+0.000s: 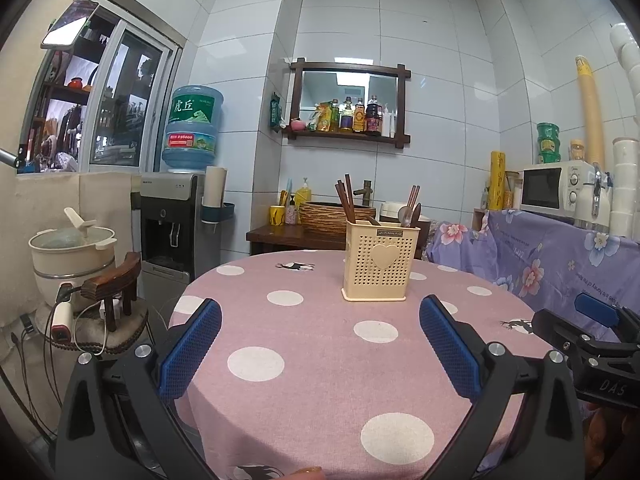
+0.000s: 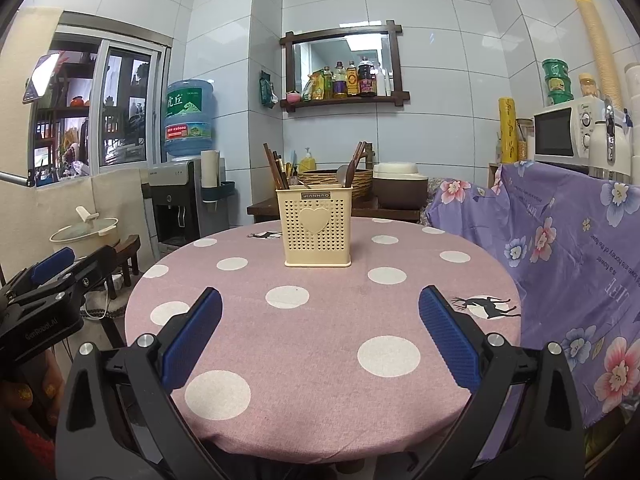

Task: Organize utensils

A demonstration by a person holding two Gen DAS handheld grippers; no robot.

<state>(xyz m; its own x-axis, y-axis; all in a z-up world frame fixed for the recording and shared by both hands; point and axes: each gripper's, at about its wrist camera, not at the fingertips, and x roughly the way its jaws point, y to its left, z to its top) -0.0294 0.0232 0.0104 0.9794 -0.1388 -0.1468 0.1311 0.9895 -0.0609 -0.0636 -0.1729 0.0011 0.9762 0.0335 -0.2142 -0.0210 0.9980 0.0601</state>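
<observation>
A cream perforated utensil holder (image 1: 379,261) with a heart on its front stands upright on the round pink polka-dot table (image 1: 320,360), toward its far side. It also shows in the right wrist view (image 2: 318,226). Brown chopsticks (image 1: 346,200) stand in its left compartment, spoons (image 1: 410,213) and more chopsticks in its right. My left gripper (image 1: 320,344) is open and empty above the near part of the table. My right gripper (image 2: 320,336) is open and empty, to the right of the left one. Both are well short of the holder.
A purple floral cloth (image 2: 560,248) covers furniture right of the table, with a microwave (image 2: 564,132) on top. A water dispenser (image 1: 172,224), a cooking pot (image 1: 72,256) and a small wooden stool (image 1: 116,288) stand at the left. A wooden side table (image 1: 292,236) stands behind.
</observation>
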